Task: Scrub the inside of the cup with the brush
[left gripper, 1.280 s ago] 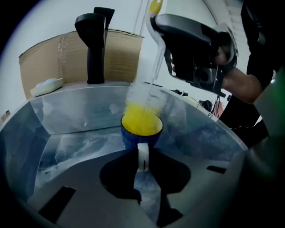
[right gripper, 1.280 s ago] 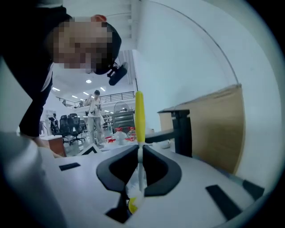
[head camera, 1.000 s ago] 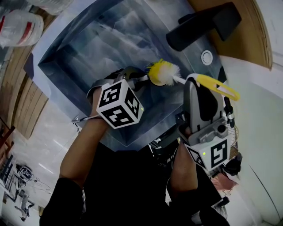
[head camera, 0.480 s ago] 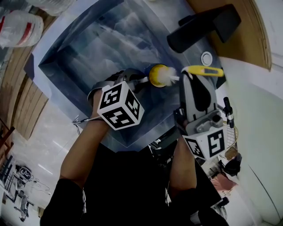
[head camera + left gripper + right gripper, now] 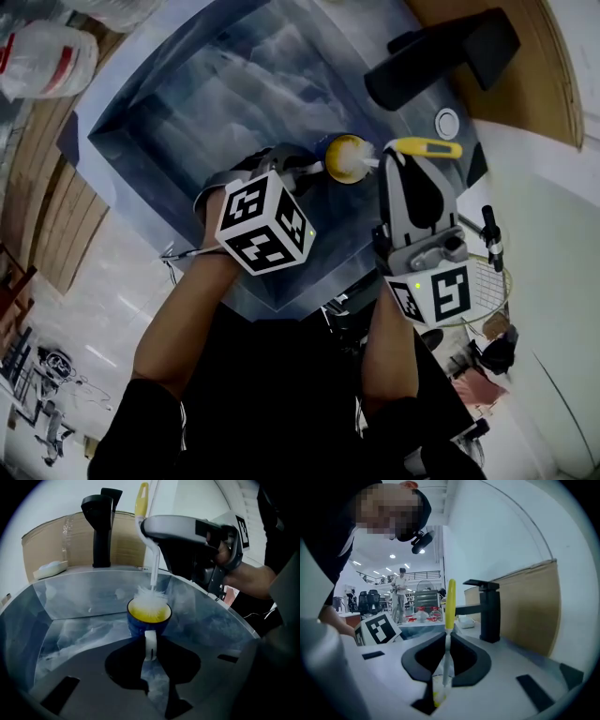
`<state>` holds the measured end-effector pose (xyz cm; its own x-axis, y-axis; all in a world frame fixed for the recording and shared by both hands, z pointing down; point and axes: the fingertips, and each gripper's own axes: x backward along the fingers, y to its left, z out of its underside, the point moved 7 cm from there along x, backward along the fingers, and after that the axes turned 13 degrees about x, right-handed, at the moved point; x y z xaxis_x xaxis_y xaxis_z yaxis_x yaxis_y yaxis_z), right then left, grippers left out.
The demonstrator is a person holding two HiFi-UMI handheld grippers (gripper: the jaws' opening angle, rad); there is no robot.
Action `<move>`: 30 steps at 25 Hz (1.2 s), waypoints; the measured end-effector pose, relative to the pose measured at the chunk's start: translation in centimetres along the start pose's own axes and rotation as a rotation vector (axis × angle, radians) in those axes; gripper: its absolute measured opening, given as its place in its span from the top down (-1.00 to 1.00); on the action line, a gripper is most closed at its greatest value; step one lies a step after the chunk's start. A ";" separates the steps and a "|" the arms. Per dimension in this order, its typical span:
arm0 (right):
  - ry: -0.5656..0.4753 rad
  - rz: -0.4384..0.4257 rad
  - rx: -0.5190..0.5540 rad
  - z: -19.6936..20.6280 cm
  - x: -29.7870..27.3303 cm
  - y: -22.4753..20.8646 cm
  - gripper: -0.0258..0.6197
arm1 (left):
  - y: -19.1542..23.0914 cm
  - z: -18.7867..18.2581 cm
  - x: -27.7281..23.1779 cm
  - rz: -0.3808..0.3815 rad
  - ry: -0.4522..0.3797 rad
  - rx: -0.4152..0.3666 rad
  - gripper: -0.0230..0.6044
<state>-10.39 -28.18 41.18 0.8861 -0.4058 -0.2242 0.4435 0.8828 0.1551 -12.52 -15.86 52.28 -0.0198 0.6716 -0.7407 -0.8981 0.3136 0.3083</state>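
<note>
L gripper (image 5: 150, 654) is clamped on the white loop handle of the cup (image 5: 149, 618), glazed blue outside, yellow inside, within the shiny steel sink (image 5: 70, 625); can't tell if it touches bottom. R gripper (image 5: 446, 653) pinches the brush (image 5: 151, 597) by its thin white stem, yellow grip above. Fluffy white bristles fill the cup mouth, hiding its floor.

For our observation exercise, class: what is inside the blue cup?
The white bristles of the brush sit inside the yellow-lined blue cup. They cover the cup's bottom, so whatever lies beneath them cannot be seen.
</note>
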 end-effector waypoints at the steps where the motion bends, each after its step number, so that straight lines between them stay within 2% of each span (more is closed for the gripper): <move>1: 0.000 -0.003 -0.015 0.3 -0.2 0.2 0.79 | 0.0 0.0 0.0 0.000 -0.001 0.001 0.67; 5: -0.004 -0.015 -0.025 -0.3 -0.1 0.1 0.79 | 0.0 0.0 0.0 -0.003 0.000 0.002 0.67; 10: -0.063 -0.008 0.031 -5.0 3.3 -0.6 0.79 | 0.0 0.0 0.0 0.000 0.002 0.005 0.67; 13: -0.062 -0.040 0.028 -6.5 4.7 0.1 0.79 | 0.0 0.0 0.0 0.001 0.002 0.005 0.67; 21: 0.044 -0.076 -0.055 0.6 2.3 1.8 0.79 | -0.1 0.0 0.0 -0.009 0.004 0.002 0.67; 27: 0.023 -0.057 -0.056 0.5 2.2 0.9 0.79 | 0.0 0.3 -0.1 0.006 0.005 0.020 0.66; 30: 0.003 -0.040 -0.086 -0.4 2.9 0.3 0.79 | 0.1 0.4 0.4 0.014 0.032 0.036 0.63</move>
<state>-7.76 -28.97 40.16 0.8676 -0.4402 -0.2314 0.4649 0.8831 0.0630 -12.46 -15.28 52.21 -0.0464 0.6543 -0.7548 -0.8814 0.3288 0.3392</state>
